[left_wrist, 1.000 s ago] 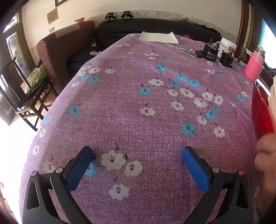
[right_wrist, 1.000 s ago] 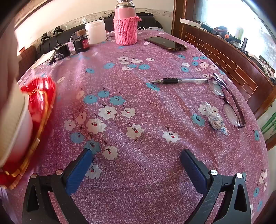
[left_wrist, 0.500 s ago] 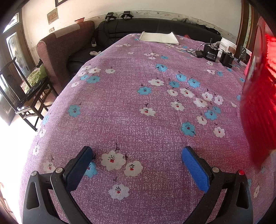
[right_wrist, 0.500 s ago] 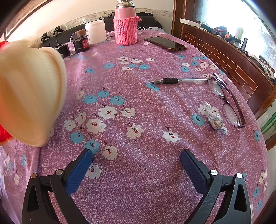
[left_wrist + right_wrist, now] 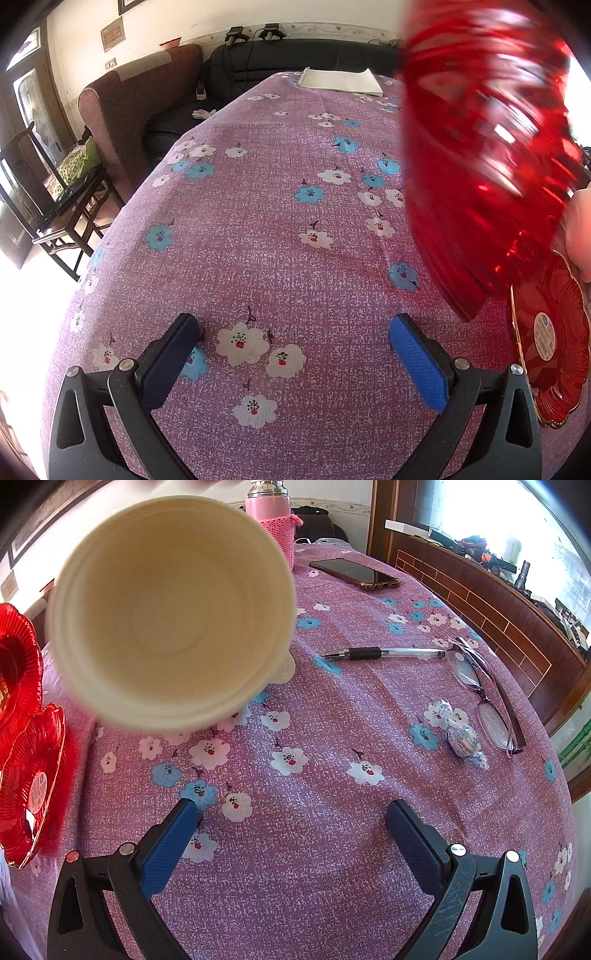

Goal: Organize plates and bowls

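Note:
My left gripper is open and empty, low over the flowered purple tablecloth. A blurred red glass plate hangs tilted in the air at the upper right, with a bare hand beside it. A smaller red plate with a gold rim lies on the cloth at the right edge. My right gripper is open and empty. A cream bowl hangs tilted in the air ahead of it, mouth toward the camera. Two red plates show at the left edge of the right wrist view.
A pen, glasses, a wrapped candy, a phone and a pink flask lie on the right half of the table. A folded white cloth lies at the far end. An armchair and sofa stand beyond.
The large red plate swung in from the right and now fills the left wrist view's upper right. The cream bowl moved right and turned its mouth to the camera. Both grippers stayed still.

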A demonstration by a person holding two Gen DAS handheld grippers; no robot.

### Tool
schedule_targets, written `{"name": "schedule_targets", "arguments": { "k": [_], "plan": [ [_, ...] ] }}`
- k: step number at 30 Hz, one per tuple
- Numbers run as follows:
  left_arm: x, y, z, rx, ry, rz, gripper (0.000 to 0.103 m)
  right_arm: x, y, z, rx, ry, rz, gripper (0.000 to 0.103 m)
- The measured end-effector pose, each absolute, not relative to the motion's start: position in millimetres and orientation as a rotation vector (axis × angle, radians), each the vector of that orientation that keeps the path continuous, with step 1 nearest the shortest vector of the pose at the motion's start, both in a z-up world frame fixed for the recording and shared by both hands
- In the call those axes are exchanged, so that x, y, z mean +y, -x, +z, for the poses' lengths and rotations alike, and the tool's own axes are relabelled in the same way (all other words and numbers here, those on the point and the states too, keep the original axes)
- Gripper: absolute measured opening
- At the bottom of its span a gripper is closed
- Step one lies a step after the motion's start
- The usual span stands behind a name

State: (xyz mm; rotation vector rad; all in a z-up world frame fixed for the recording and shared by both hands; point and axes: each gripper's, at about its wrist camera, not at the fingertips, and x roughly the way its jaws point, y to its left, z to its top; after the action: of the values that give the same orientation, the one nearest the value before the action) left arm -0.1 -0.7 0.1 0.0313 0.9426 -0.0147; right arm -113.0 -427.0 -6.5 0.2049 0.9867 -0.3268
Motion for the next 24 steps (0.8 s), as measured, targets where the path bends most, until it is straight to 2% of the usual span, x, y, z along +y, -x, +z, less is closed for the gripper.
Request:
{"name": "schedule_targets", "arguments": {
  "k": [24],
  "plan": [
    [0.6, -0.8, -0.5, 0.942, -0.029, -0.01, 0.103, -426.1, 113.6, -5.2, 0.987, -0.203, -0.326, 0.102]
  ]
}}
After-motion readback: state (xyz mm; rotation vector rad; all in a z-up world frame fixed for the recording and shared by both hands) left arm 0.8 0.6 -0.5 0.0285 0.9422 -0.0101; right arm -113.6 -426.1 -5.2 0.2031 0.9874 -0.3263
